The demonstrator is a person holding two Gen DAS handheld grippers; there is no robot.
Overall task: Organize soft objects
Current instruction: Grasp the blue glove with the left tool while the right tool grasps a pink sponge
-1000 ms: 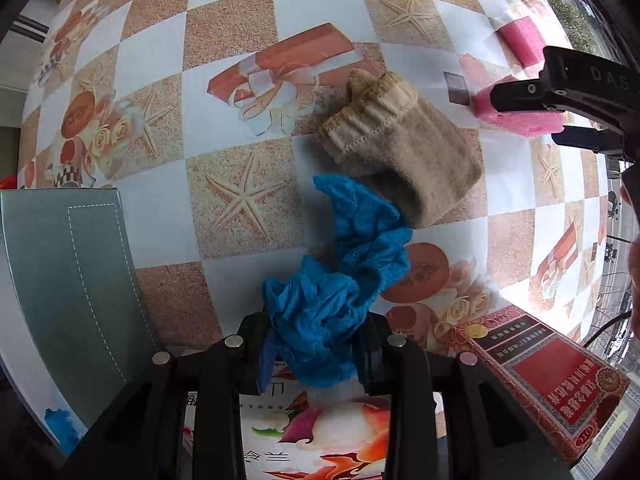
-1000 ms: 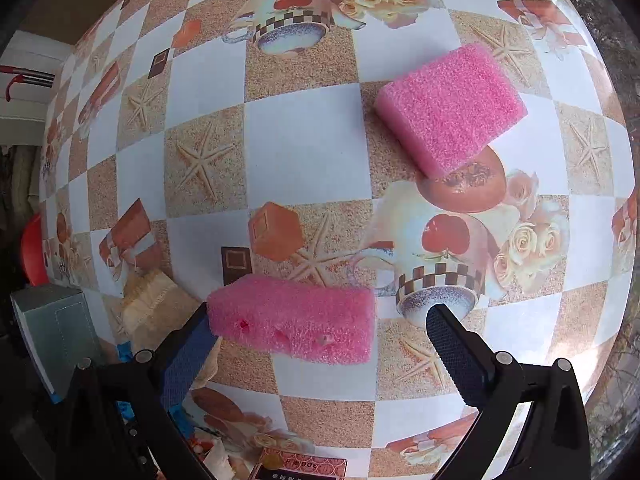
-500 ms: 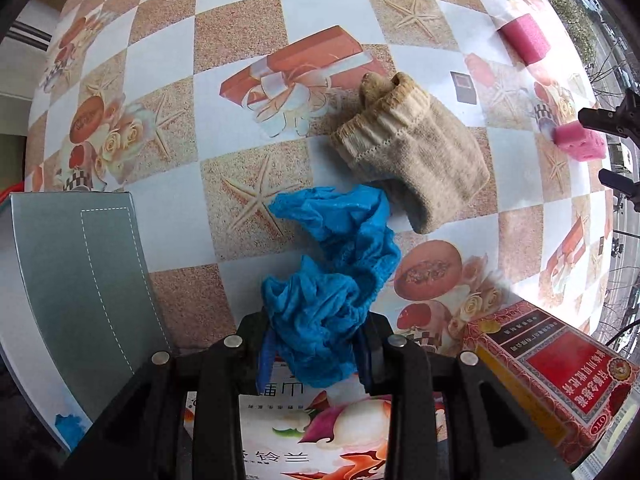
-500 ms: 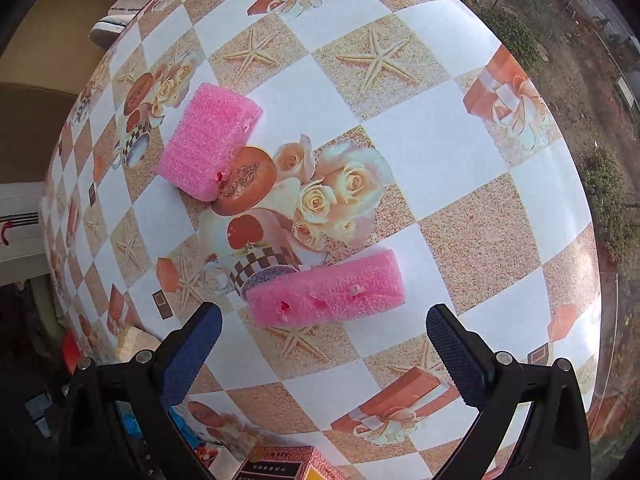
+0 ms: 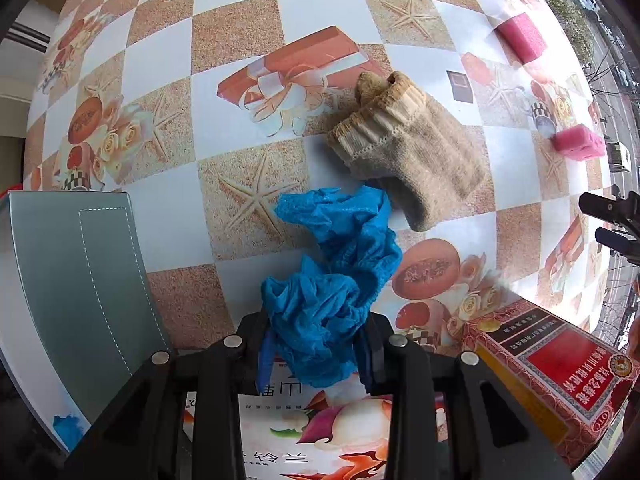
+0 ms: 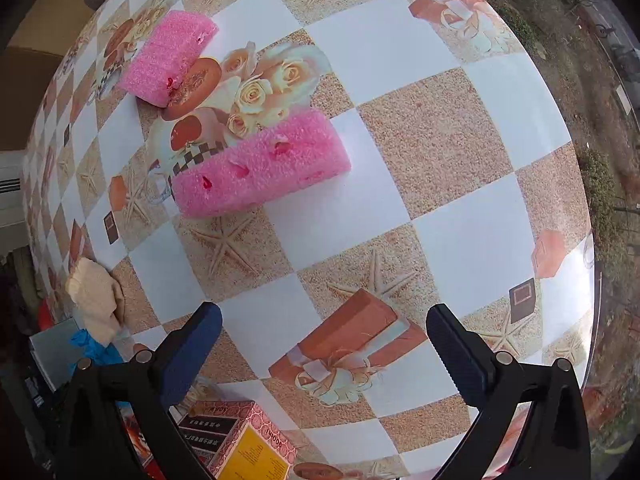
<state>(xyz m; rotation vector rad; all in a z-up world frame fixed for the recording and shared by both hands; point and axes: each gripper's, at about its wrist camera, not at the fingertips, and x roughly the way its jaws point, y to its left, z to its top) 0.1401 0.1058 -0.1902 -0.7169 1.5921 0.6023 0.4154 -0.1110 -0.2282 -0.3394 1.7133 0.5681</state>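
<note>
My left gripper [image 5: 314, 354] points down and is shut on a crumpled blue cloth [image 5: 336, 272], whose loose end trails up to a beige knitted sock [image 5: 408, 156] lying flat on the patterned table. Two pink sponges [image 5: 522, 40] [image 5: 578, 142] lie further right. In the right wrist view my right gripper [image 6: 324, 316] stands wide open with nothing between its fingers. The nearer pink sponge [image 6: 260, 168] lies beyond its fingertips, the second sponge [image 6: 168, 56] behind it. The sock [image 6: 96, 300] and the blue cloth [image 6: 94, 346] show at the left edge there.
A grey flat box [image 5: 72, 272] lies left of the left gripper. A red printed carton [image 5: 560, 364] sits to its right, also seen as the carton [image 6: 240, 440]. A colourful printed box [image 5: 320, 440] lies under the left gripper. The table edge [image 6: 592, 280] curves along the right.
The right gripper has drawn back from the pink sponge that lay between its open fingers and rolled; the sponge now rests beyond the tips. The left gripper keeps its hold on the blue cloth.
</note>
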